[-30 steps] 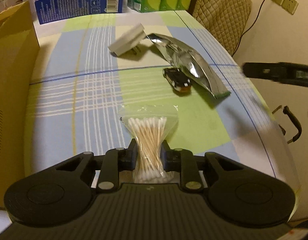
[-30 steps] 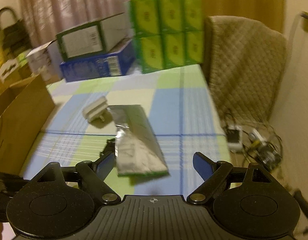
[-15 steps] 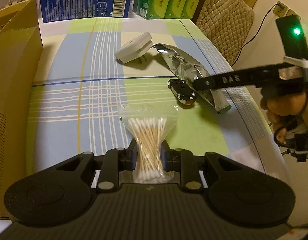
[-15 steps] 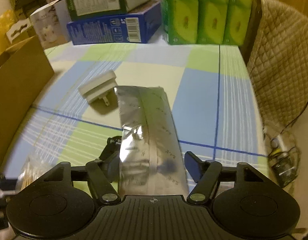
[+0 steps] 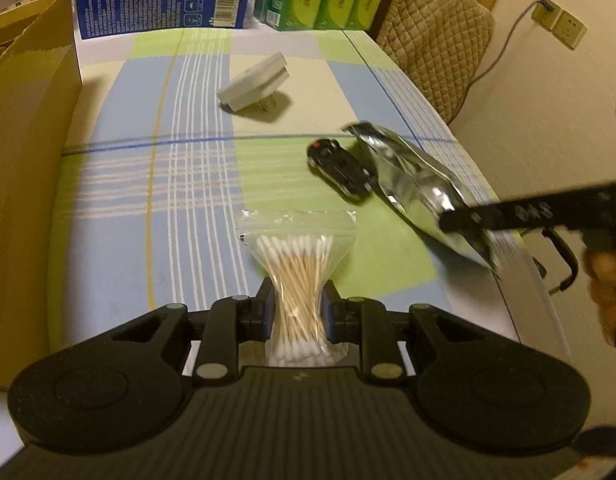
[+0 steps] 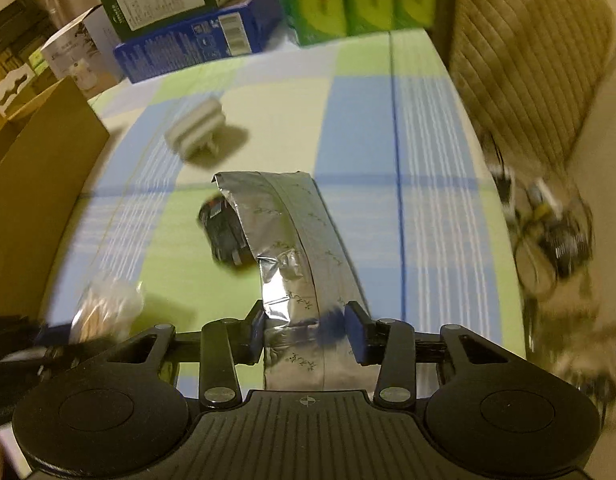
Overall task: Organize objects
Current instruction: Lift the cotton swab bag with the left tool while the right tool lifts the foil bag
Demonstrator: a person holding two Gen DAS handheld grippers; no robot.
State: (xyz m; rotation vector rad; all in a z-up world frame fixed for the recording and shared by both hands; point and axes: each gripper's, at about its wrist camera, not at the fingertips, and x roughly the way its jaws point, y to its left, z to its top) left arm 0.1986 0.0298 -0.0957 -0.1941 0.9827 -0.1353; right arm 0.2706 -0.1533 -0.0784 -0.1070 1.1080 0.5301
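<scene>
toy car (image 6: 223,236) half hidden behind foil pouch (image 6: 295,256); swab bag (image 6: 107,312) blurred in right view; cardboard box (image 5: 23,152) cut off at left edge.

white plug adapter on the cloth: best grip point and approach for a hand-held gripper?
Grip the white plug adapter across its two broad flat faces, near mid-body. It lies tilted, prongs poking out toward the near-right, so come from above with the jaws spanning its thin dimension, away from the prongs. Both grippers are busy: left hand-held gripper holds the cotton swab bag, right hand-held gripper straddles the foil pouch.
</scene>
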